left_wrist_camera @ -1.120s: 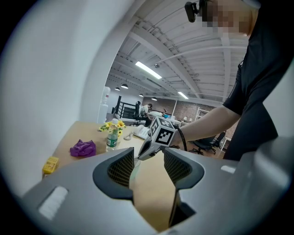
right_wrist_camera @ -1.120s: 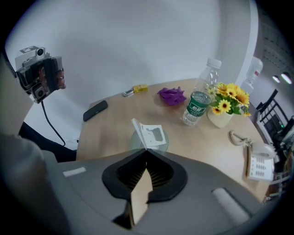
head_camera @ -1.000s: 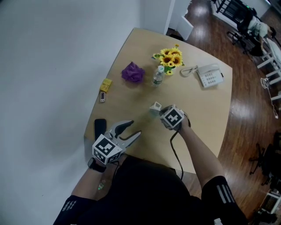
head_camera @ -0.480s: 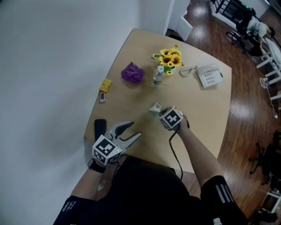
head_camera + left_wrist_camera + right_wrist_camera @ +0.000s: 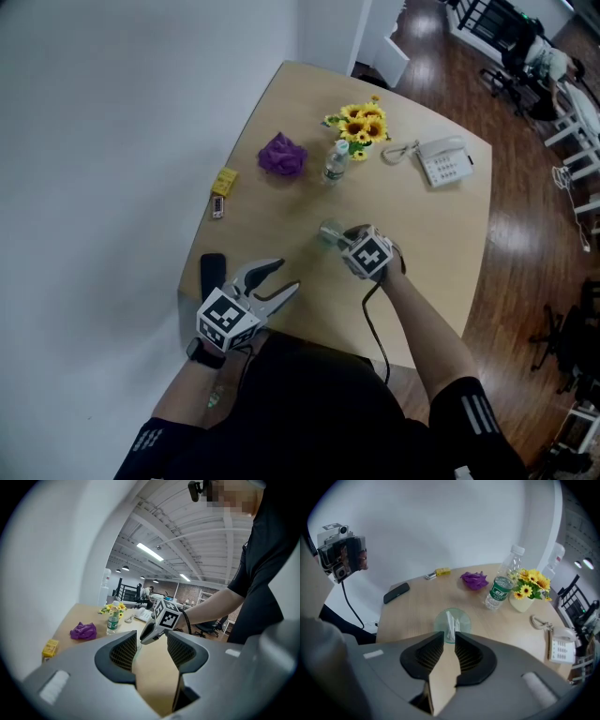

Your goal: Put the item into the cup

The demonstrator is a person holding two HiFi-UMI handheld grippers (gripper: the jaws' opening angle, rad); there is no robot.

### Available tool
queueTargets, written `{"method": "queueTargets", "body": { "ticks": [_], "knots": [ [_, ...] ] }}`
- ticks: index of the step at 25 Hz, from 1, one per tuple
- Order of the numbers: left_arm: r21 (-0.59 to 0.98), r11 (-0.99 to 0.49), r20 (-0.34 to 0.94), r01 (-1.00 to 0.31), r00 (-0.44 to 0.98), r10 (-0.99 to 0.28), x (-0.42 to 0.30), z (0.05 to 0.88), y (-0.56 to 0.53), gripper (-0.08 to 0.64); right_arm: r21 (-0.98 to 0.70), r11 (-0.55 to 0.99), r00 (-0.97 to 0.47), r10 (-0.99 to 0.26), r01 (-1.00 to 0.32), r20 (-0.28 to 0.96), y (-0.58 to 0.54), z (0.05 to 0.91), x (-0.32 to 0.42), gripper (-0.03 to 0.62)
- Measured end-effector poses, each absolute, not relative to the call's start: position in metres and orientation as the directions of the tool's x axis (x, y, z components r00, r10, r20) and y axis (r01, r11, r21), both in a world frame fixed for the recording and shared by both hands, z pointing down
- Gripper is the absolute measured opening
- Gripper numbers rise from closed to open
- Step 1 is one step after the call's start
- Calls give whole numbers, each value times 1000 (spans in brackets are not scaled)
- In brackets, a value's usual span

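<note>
Standing on table [image 5: 427,239], well off its edges, cup [image 5: 464,620] holds item [image 5: 451,622].

Purple cloth [image 5: 284,155]; yellow sunflowers [image 5: 361,122] (clear greenish cup [image 5: 464,620]).

Matt pale wood-look table [image 5: 422,225], clear glossy cup [image 5: 462,620], clear plastic bottle [image 5: 502,588], glossy dark-wood floor [image 5: 534,216]

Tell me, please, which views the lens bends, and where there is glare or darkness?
Head view: even light, soft shadows, table edges bow slightly. Left gripper view: strong fisheye, black corners, ceiling lamp glares. Right gripper view: same fisheye and black corners; the clear cup is sharp.
</note>
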State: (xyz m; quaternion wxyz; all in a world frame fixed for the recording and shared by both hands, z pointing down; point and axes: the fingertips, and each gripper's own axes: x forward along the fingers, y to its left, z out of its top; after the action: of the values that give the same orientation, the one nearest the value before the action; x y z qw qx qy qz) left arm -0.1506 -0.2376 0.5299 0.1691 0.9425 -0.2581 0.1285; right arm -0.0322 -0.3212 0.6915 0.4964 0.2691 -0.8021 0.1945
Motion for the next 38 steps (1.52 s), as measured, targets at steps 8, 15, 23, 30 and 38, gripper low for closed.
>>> {"method": "queueTargets", "body": {
  "ticks": [8,15,23,30,38],
  "knots": [
    [253,-823,311,-509,848,-430,-147,520,-237,199,-21,747,-453,-380,-664,806,-325,641,-35,86],
    [220,-852,291,-476,865,-408,-143,511,-232,198,-25,700,-550,-537,-713,640,-299,559,-30,84],
    [178,-871,271,-458,874,-404,-121,496,-183,198,-92,649,-607,-640,-755,471,-203,493,6,84],
    [169,-873,288,-457,871,-399,-78,493,-88,198,-194,621,-639,-658,-759,398,-73,490,58,83],
    [180,-880,307,-440,875,-375,-41,494,40,198,-256,551,-608,-709,-794,358,57,485,117,29]
  ]
}}
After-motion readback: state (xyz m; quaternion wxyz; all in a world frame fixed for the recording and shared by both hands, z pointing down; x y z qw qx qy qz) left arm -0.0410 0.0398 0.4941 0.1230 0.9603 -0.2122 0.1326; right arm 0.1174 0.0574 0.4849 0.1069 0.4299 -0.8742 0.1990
